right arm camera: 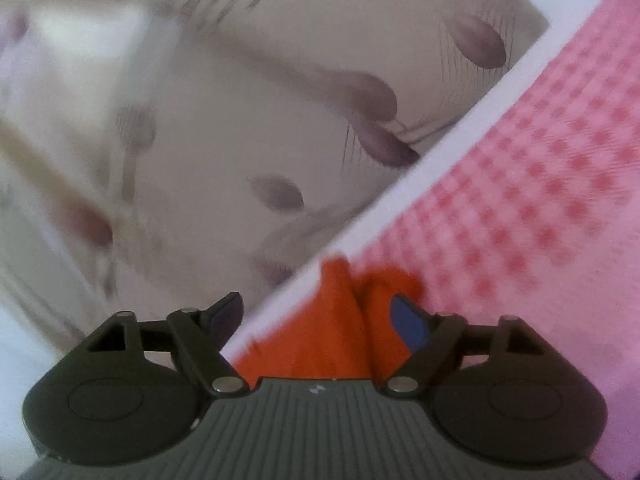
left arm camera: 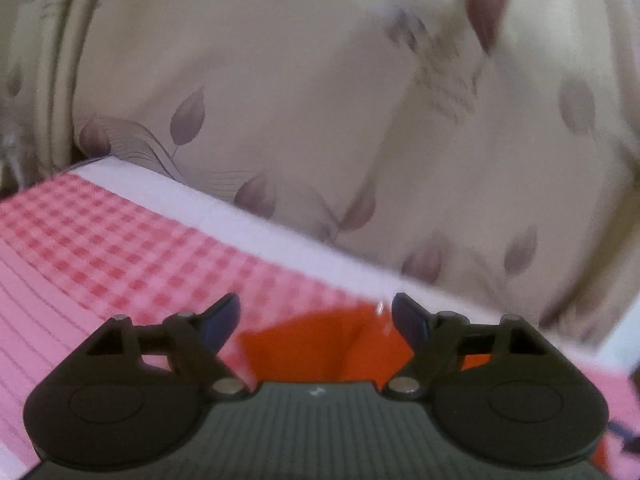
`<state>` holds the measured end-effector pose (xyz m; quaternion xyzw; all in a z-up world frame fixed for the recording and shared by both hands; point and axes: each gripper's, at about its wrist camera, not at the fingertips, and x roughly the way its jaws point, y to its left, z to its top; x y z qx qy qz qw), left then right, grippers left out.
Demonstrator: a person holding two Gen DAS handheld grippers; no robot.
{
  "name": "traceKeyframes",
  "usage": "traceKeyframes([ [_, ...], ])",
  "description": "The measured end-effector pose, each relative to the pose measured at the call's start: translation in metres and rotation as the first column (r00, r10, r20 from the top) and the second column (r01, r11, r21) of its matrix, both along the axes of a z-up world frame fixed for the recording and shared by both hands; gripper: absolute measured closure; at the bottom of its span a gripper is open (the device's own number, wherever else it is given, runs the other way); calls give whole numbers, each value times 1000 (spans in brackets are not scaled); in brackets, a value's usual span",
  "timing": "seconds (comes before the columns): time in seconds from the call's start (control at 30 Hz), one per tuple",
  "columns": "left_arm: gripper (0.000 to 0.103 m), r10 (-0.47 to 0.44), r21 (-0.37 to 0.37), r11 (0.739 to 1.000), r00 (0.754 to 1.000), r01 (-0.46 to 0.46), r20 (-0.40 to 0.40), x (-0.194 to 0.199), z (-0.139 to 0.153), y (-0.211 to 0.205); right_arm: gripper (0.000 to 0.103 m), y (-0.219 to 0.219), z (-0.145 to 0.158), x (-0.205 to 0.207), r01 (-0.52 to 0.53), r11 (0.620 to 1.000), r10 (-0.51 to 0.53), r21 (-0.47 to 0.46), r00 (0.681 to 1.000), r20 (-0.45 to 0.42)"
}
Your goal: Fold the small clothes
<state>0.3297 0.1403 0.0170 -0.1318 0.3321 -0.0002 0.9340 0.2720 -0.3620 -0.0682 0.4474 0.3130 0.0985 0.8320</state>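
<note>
Behind everything hangs a cream curtain (left arm camera: 320, 92) printed with mauve leaves, filling most of both views and badly smeared by blur. In front of it runs the work surface, which looks like a bed or padded desk spread with a pink checked cloth (left arm camera: 120, 240) edged by a white border (left arm camera: 248, 216); I cannot tell which it is. Close to that white edge lies the small orange garment (left arm camera: 320, 348), bright against the pink, and in the right wrist view the same orange garment (right arm camera: 340, 320) shows a raised ridge of cloth running toward the border, so it seems bunched rather than spread flat. Both tools sit low over it, likely because its near part must be picked up before any fold can start. The left tongs (left arm camera: 316, 316) stand wide apart with the orange cloth showing between the blue pads, gripping nothing that I can see. The right tongs (right arm camera: 318, 314) are likewise spread wide, the ridge lying between the tips and one pad close beside the fabric, though whether it touches is lost in the blur. I judge the folding barely begun, with the garment still needing to be grasped and laid out.
</note>
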Motion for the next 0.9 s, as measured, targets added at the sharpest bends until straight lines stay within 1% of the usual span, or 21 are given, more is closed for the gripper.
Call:
traceKeyframes([
  [0.03,20,-39,11,999,999,39,-35,-3,-2,6,7,2,0,-12,-9,999,9,-43,1000,-8],
  [0.07,20,-68,4,998,995,68,-70,-6,-6,11,0,3,0,-24,-13,997,13,-78,1000,-8],
  [0.1,20,-89,-18,996,991,88,-104,-11,-10,18,0,3,-3,-32,-24,995,22,-98,1000,-15],
  [0.17,20,-121,-99,990,978,105,-172,-17,-22,28,0,5,-10,-39,-54,993,48,-105,997,-52],
  [0.23,20,-156,-220,970,963,107,-220,-20,-36,35,0,8,-12,-40,-75,993,70,-92,996,-57],
  [0.27,20,-169,-261,960,958,106,-234,-20,-42,36,0,11,-10,-39,-88,991,83,-103,995,-56],
  [0.3,20,-175,-274,955,960,112,-219,-21,-46,34,0,15,-10,-35,-113,987,106,-113,992,-63],
  [0.33,20,-184,-261,957,962,129,-199,-22,-48,30,0,19,-10,-31,-133,984,126,-118,990,-69],
  [0.4,20,-222,-242,955,956,173,-193,-16,-49,24,0,27,-10,-27,-164,976,155,-143,985,-70],
  [0.43,21,-264,-259,942,946,211,-190,-9,-52,21,0,30,-8,-27,-177,972,168,-155,983,-71],
  [0.47,21,-310,-287,925,932,250,-187,-1,-54,19,0,33,-8,-25,-188,968,178,-164,981,-70],
  [0.5,25,-336,-301,914,924,273,-181,3,-55,15,0,35,-8,-25,-192,967,183,-166,981,-68],
  [0.53,44,-343,-303,911,922,280,-178,7,-58,12,0,36,-8,-25,-190,968,182,-164,981,-66],
  [0.57,58,-339,-303,912,923,276,-181,9,-60,10,0,36,-7,-26,-192,968,184,-160,981,-63],
  [0.6,79,-321,-318,915,926,248,-201,14,-65,12,0,37,-7,-25,-197,968,190,-155,980,-60],
  [0.67,80,-293,-404,894,936,196,-193,13,-72,20,0,37,-7,-23,-203,968,196,-149,979,-62],
  [0.73,83,-272,-409,893,948,185,-166,3,-73,20,0,37,-8,-18,-208,968,200,-143,978,-65],
  [0.8,84,-229,-429,891,963,148,-144,-12,-72,21,0,42,-8,-11,-226,962,217,-155,974,-73],
  [0.83,85,-200,-451,884,971,122,-130,-20,-71,22,4,45,-7,-10,-236,957,226,-170,971,-77],
  [0.9,85,-176,-459,882,978,106,-111,-30,-67,23,35,57,-6,-8,-277,935,258,-221,960,-109],
])
